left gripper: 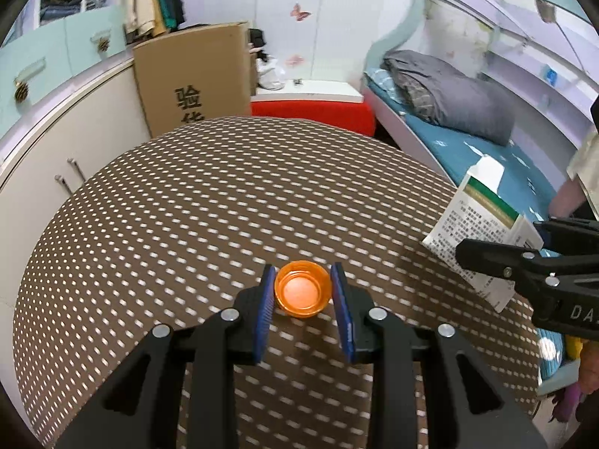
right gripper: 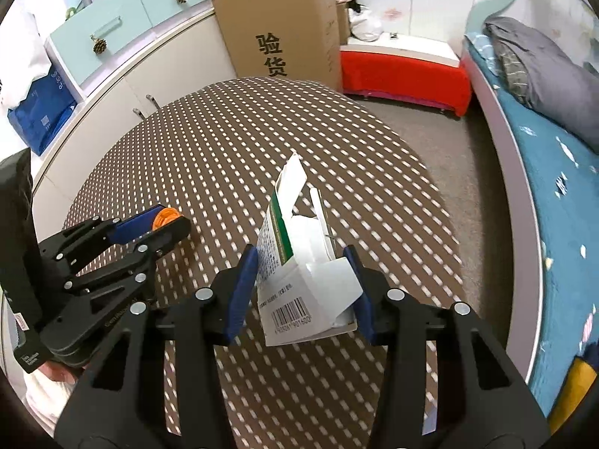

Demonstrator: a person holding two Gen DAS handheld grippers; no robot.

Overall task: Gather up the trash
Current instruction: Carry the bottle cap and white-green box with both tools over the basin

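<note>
A small orange plastic cap (left gripper: 302, 293) sits open side up just above the brown dotted tablecloth (left gripper: 224, 205), and my left gripper (left gripper: 302, 277) is shut on it with a blue pad on each side. In the right wrist view the same cap (right gripper: 167, 217) shows at the tips of the left gripper (right gripper: 168, 221). My right gripper (right gripper: 300, 258) is shut on an opened white and green paper carton (right gripper: 299, 292) with a barcode, its flaps standing up. The carton (left gripper: 475, 217) also shows at the table's right edge, held by the right gripper (left gripper: 501, 241).
A tall cardboard box (right gripper: 277, 26) and a red stool with a white top (right gripper: 404, 75) stand beyond the table. A bed with a grey quilt (right gripper: 554, 119) runs along the right. White cabinets (left gripper: 56, 149) and a blue bag (right gripper: 37, 112) lie to the left.
</note>
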